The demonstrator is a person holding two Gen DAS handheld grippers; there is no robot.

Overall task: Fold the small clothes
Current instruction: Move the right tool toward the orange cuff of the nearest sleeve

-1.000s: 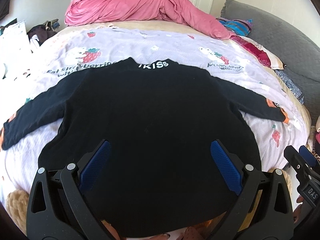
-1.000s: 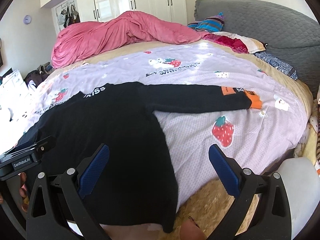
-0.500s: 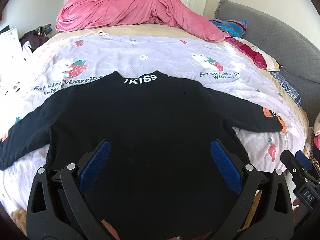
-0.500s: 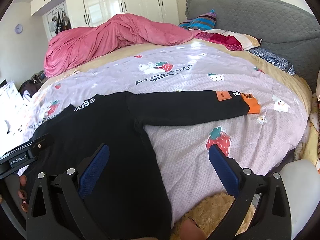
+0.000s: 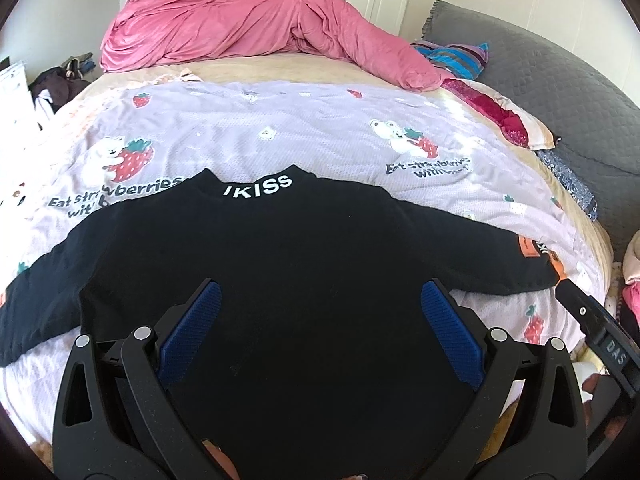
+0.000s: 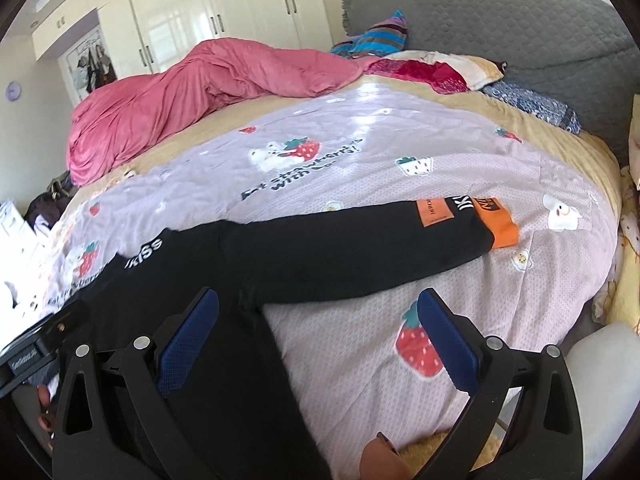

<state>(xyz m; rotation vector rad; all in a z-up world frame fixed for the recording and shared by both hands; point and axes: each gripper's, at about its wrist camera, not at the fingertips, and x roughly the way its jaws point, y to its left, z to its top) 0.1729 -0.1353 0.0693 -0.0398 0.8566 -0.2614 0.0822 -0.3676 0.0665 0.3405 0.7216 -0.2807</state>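
A small black long-sleeved top (image 5: 288, 264) with white "IKISS" lettering at the collar lies flat, sleeves spread, on the lilac strawberry-print sheet (image 5: 280, 132). My left gripper (image 5: 320, 312) is open and empty above the top's lower body. My right gripper (image 6: 318, 312) is open and empty above the top's right side, by the armpit. The top also shows in the right wrist view (image 6: 224, 280). Its right sleeve (image 6: 360, 248) stretches right and ends in an orange cuff (image 6: 500, 228). The other gripper's body shows at the frame edges.
A crumpled pink duvet (image 5: 260, 28) lies at the bed's far side. A grey quilted headboard (image 6: 520, 28) and pillows (image 6: 432, 68) are at the right. White wardrobes (image 6: 208, 12) stand behind. Clutter sits on the floor at the left (image 5: 60, 80).
Both grippers have pulled back and risen, so the top sits farther away and more of it shows. The right gripper has turned more toward the right sleeve. The top has not moved.
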